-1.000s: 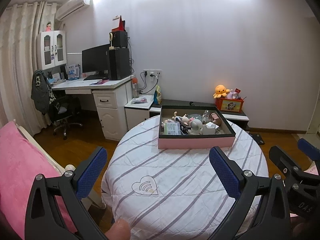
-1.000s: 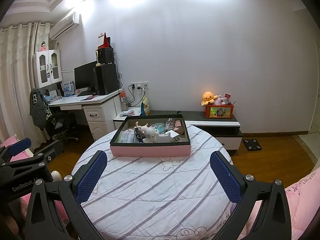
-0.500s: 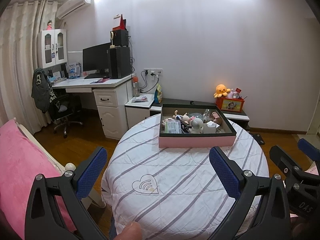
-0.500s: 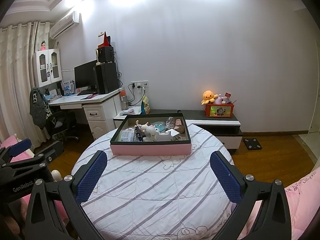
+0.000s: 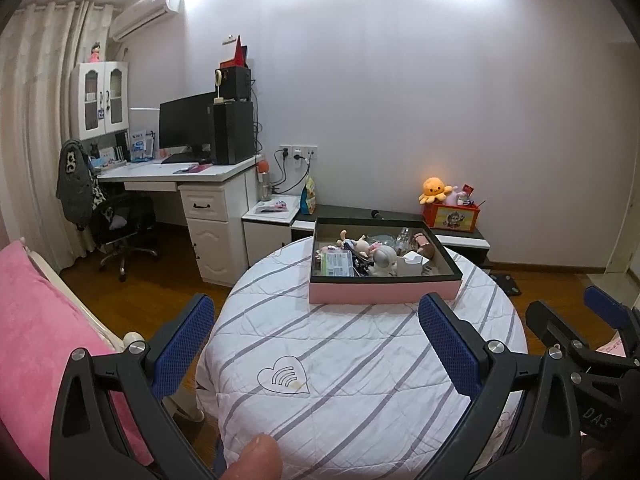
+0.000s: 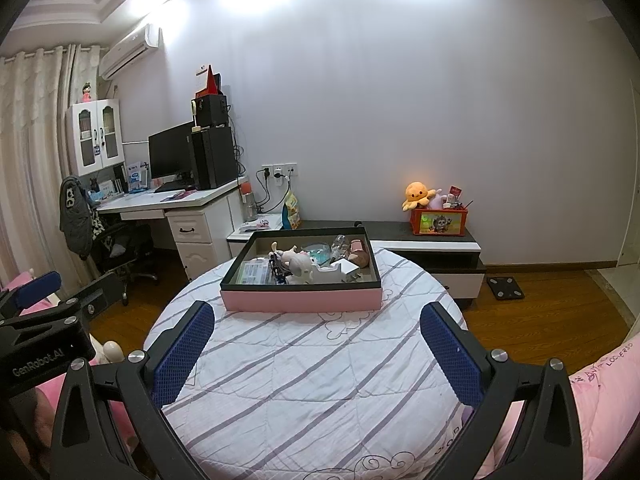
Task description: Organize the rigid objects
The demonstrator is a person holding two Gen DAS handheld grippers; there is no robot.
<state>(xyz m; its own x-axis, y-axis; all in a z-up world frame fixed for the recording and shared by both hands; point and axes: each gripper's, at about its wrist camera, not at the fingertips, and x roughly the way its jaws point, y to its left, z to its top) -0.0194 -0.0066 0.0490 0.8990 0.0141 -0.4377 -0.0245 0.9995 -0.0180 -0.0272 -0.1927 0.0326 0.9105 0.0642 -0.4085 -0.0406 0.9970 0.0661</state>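
Box (image 5: pixel 384 294) sits beyond both spread, empty tongs (image 5: pixel 316 344).

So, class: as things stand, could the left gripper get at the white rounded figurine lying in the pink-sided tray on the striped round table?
Probably yes. The left gripper is open and empty, bare striped cloth lies between it and the pink-sided tray, and the white figurine sits uncovered on top, though clutter crowds its sides.

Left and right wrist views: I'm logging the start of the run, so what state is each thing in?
left tongs: open, empty
right tongs: open, empty
pink box: lidless, cluttered with small items, on the table
round table: covered with a striped cloth
wall cabinet: doors closed
monitor: screen dark
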